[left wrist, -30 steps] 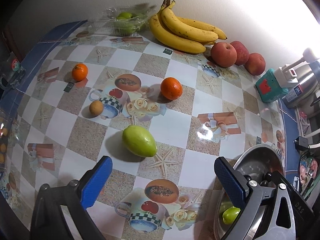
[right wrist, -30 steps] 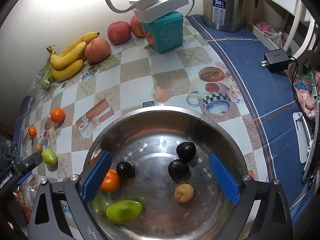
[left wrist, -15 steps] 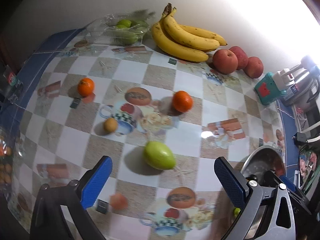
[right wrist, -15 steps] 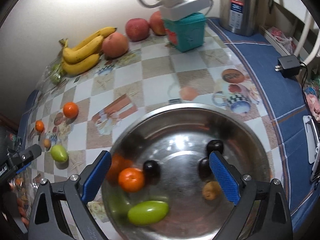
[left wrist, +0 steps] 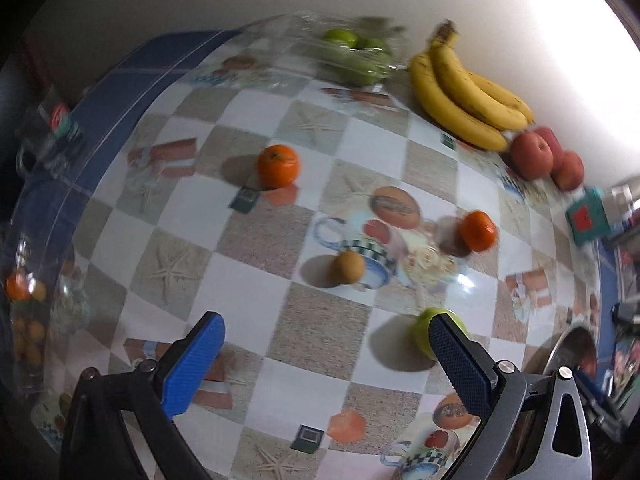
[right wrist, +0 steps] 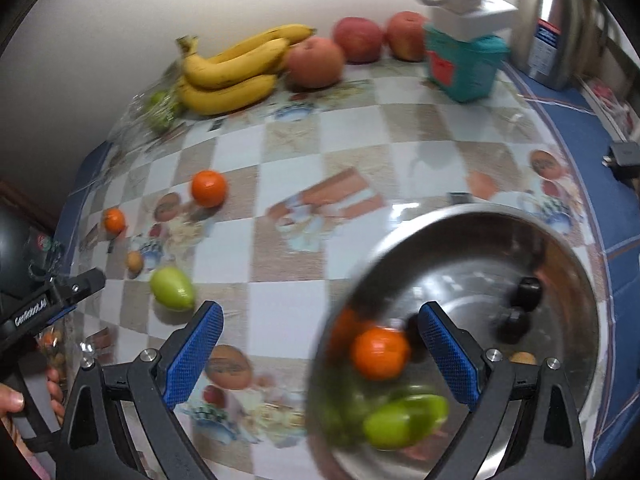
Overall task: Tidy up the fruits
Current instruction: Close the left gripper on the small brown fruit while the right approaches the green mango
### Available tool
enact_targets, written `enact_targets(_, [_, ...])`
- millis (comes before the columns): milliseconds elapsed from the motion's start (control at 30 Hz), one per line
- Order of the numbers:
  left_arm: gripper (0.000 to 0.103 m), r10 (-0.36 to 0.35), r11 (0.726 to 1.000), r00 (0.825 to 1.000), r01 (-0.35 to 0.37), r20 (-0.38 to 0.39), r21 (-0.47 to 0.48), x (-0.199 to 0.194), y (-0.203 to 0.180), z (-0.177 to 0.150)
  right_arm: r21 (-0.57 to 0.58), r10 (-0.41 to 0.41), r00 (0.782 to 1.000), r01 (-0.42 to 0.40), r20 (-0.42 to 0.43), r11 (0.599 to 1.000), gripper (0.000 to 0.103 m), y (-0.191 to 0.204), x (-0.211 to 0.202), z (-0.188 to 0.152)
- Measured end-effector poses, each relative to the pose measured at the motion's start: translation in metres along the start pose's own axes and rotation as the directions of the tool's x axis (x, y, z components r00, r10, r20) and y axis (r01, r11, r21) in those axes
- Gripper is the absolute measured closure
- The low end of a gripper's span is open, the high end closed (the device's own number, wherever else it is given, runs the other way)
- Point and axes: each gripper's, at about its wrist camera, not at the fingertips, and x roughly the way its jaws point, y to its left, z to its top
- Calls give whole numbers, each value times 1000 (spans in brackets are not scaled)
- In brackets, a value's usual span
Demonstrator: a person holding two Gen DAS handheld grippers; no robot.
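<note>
My left gripper [left wrist: 324, 364] is open and empty above the table, aimed at a small brown fruit [left wrist: 347, 267]. A green mango [left wrist: 424, 332] lies partly behind its right finger. Two oranges [left wrist: 278, 165] [left wrist: 477, 231] lie farther back. My right gripper [right wrist: 320, 356] is open and empty over the left rim of a steel bowl [right wrist: 568, 256]. The bowl holds an orange [right wrist: 379, 353], a green mango [right wrist: 404, 420], dark plums [right wrist: 528, 292] and a small brown fruit [right wrist: 523, 358]. The loose mango [right wrist: 172, 289] also shows in the right wrist view.
Bananas [left wrist: 464, 96], red apples [left wrist: 532, 156] and a clear box of green fruit [left wrist: 352, 60] line the back wall. A teal box [right wrist: 464, 64] with a white power strip and a steel kettle [right wrist: 552, 28] stand at the right. A charger [right wrist: 624, 154] lies on the blue cloth.
My left gripper has swung left, so the green mango slid from centre to behind its right finger. My right gripper has moved left off the bowl's centre toward the loose fruit.
</note>
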Motion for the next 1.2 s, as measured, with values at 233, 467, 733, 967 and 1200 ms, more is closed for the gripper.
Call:
enact_targets(233, [0, 20, 999, 1000, -20, -2, -38, 4, 23, 8, -36, 68, 998, -68, -20, 997, 5, 43, 14, -1])
enact_targets(467, [0, 2, 1000, 1000, -2, 0, 14, 17, 23, 17, -39, 115, 993, -116, -21, 992, 5, 76, 27, 1])
enact_targets(733, [0, -37, 998, 999, 35, 34, 54, 24, 28, 25, 123, 130, 990, -121, -62, 985, 5, 84, 56, 2])
enact_targets(967, [0, -50, 999, 996, 49, 71, 8, 29, 45, 34, 134, 88, 994, -80, -60, 988, 5, 95, 67, 4])
enact_targets(1200, [0, -97, 995, 992, 95, 80, 25, 34, 42, 38, 161, 90, 993, -77, -76, 984, 5, 102, 78, 3])
